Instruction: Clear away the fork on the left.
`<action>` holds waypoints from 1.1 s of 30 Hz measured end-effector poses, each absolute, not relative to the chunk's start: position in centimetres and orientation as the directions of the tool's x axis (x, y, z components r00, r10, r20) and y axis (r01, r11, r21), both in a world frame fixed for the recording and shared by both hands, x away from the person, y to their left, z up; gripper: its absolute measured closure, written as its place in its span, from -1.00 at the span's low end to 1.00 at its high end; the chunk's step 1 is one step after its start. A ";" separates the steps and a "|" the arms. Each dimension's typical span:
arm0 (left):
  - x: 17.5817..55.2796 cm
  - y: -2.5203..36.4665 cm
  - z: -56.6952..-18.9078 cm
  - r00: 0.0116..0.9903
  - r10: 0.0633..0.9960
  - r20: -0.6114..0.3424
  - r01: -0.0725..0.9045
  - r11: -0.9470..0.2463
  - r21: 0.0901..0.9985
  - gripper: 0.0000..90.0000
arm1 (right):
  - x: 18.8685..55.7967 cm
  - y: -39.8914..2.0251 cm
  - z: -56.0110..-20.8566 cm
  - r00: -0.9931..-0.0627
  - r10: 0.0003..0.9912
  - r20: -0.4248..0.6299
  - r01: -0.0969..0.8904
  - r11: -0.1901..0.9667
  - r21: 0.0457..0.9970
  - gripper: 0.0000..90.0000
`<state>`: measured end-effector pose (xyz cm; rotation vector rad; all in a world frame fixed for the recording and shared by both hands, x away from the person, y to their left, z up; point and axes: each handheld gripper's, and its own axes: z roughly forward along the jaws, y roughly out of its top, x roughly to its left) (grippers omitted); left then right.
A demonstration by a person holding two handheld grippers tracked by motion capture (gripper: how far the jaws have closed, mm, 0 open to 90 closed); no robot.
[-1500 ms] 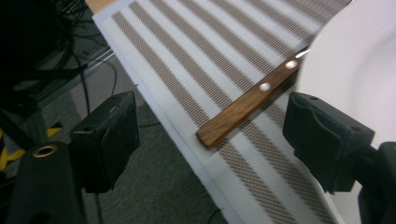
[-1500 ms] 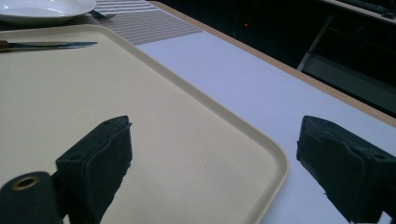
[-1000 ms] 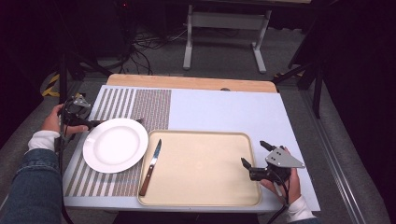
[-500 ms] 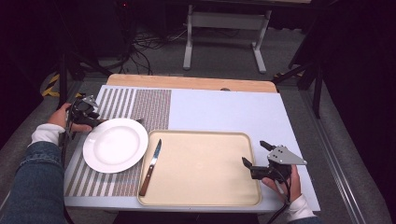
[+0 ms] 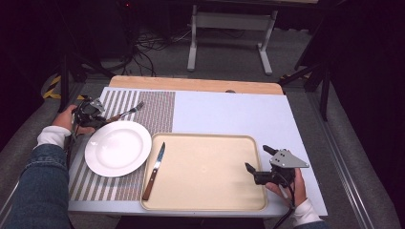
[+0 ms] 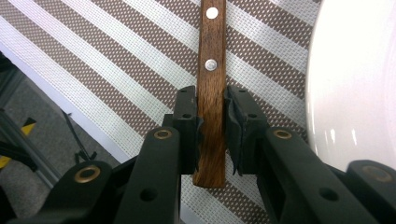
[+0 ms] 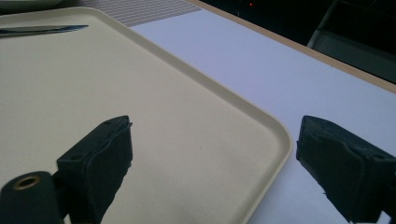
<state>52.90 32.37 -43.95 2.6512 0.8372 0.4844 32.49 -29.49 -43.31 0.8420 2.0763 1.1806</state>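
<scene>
A fork with a wooden handle (image 6: 211,79) lies on the striped placemat (image 6: 116,70), just beyond the white plate (image 6: 355,79). My left gripper (image 6: 212,121) has just been closing and its pads now press the handle's end from both sides. In the high view the left gripper (image 5: 98,119) is at the table's left edge, and the fork (image 5: 126,112) points its tines to the far right. My right gripper (image 5: 256,158) stands open over the right end of the beige tray (image 5: 210,191), with nothing between its jaws. In its own view the right gripper (image 7: 215,149) straddles the tray's rim (image 7: 280,135).
A wooden-handled knife (image 5: 154,171) lies across the tray's left rim beside the plate (image 5: 118,148); its blade (image 7: 42,30) shows far off in the right gripper view. The placemat (image 5: 160,107) covers the left part of the light blue table (image 5: 229,112), which has a wooden strip at the back.
The left gripper shifted slightly right and closed on the fork's handle. The right gripper, plate, knife and tray have stayed where they were.
</scene>
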 end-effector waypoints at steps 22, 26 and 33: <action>50.1 31.1 -40.3 0.607 0.703 0.371 0.392 -0.671 0.629 0.68 | 32.4 -29.2 -43.2 -0.630 0.748 -0.211 0.200 0.419 0.886 -0.75; 49.6 30.9 -39.9 0.586 0.724 0.364 0.380 -0.643 0.665 0.68 | 32.5 -29.2 -43.1 -0.632 0.744 -0.217 0.192 0.421 0.887 -0.75; 48.9 30.4 -39.2 0.558 0.758 0.339 0.345 -0.583 0.735 0.68 | 32.6 -29.5 -42.9 -0.634 0.741 -0.222 0.175 0.417 0.892 -0.75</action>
